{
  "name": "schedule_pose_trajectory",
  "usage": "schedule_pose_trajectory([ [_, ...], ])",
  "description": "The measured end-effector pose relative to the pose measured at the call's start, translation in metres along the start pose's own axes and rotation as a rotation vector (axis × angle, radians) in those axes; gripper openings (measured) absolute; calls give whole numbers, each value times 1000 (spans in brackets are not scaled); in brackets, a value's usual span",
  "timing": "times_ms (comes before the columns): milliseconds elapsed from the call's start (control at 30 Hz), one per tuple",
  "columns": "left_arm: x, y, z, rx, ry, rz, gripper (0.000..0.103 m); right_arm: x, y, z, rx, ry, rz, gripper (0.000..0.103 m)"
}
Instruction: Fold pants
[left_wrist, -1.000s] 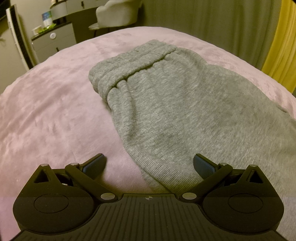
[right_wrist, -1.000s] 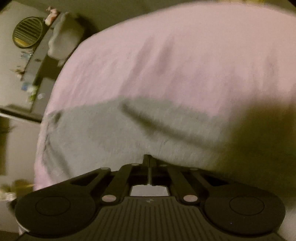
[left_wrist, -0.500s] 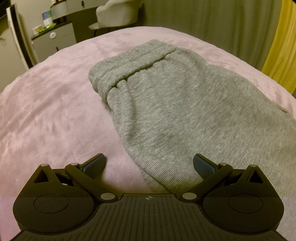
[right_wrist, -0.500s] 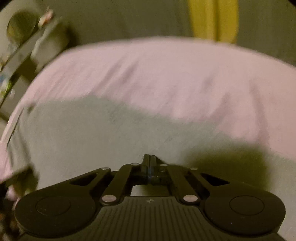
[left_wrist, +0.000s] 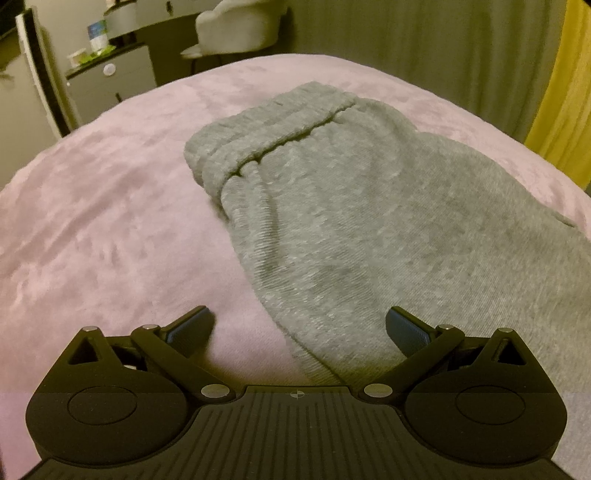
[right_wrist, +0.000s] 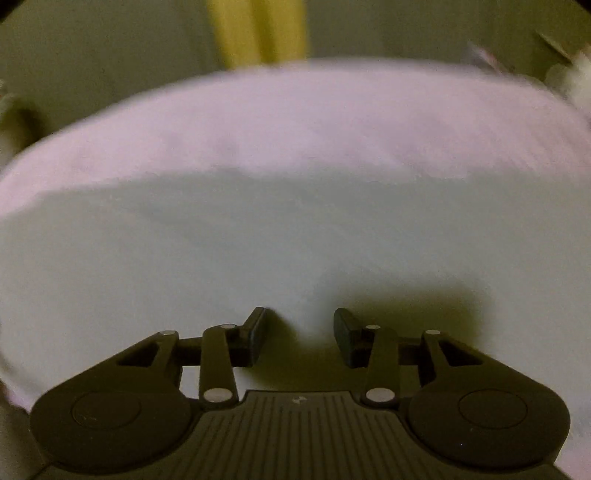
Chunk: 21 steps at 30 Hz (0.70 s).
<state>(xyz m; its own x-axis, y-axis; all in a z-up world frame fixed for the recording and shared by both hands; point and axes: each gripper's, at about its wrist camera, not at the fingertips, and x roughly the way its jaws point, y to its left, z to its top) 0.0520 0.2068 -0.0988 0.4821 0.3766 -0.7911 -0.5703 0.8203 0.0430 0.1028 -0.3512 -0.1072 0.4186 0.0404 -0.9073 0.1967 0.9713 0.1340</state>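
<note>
Hand-held gripper spread wide over flat, ribbed grey pants.

Grey ribbed pants; pink bedspread; yellow curtain.

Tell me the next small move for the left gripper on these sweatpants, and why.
Probably ease the left gripper forward and down to pinch the near edge of the grey sweatpants. Its jaws stand wide open, straddling that edge on the pink blanket, gripping nothing. The right gripper is also open above the cloth.
</note>
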Motion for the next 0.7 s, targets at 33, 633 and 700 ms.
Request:
schedule_pose_trajectory([
  [33, -4, -1, 0, 3, -10, 16, 103, -11, -27, -7, 66, -21, 7, 40],
  [633, -69, -147, -78, 476, -2, -199, 103, -115, -225, -111, 711, -207, -209, 90],
  [700, -66, -143, -76, 441, 11, -221, 103, -119, -240, -117, 751, -208, -222, 90],
])
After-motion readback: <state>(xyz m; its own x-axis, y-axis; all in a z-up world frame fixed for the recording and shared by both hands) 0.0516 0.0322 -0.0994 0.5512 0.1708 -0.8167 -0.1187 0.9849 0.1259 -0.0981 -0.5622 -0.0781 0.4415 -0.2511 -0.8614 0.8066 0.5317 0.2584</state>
